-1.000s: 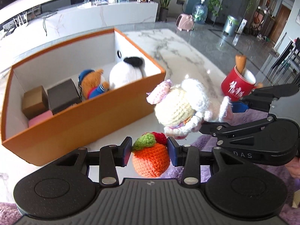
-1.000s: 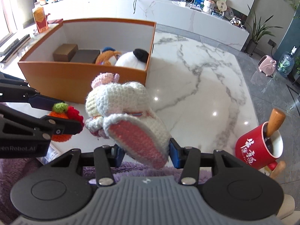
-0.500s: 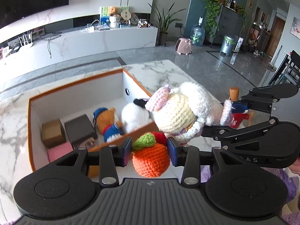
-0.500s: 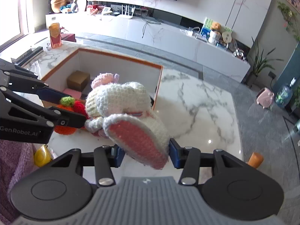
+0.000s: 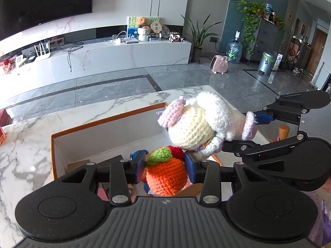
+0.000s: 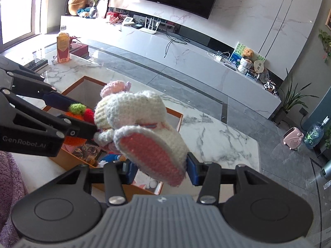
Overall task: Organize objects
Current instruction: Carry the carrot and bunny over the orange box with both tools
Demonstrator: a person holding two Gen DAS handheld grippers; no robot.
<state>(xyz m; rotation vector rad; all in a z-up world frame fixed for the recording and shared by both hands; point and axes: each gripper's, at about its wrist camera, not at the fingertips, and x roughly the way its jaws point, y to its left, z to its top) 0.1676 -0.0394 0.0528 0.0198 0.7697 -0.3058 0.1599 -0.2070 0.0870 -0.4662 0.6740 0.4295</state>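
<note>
My left gripper point(image 5: 164, 166) is shut on an orange crochet fruit point(image 5: 166, 175) with a green and red top, held above the open orange box point(image 5: 107, 122). My right gripper point(image 6: 160, 170) is shut on a white crochet bunny point(image 6: 140, 128) with pink ears, also over the box point(image 6: 175, 114). The bunny point(image 5: 198, 124) shows in the left wrist view just right of the fruit, touching it. The fruit point(image 6: 77, 111) shows in the right wrist view at the left. Toys inside the box are mostly hidden.
The box stands on a white marble table point(image 5: 24, 144). A red bottle point(image 6: 63, 47) stands at the table's far left corner. A wooden handle point(image 5: 283, 131) pokes up at the right behind my right gripper. Beyond is grey floor and a TV bench.
Both grippers have risen and moved forward over the box with their toys; the box now lies under them and the room fills the views.
</note>
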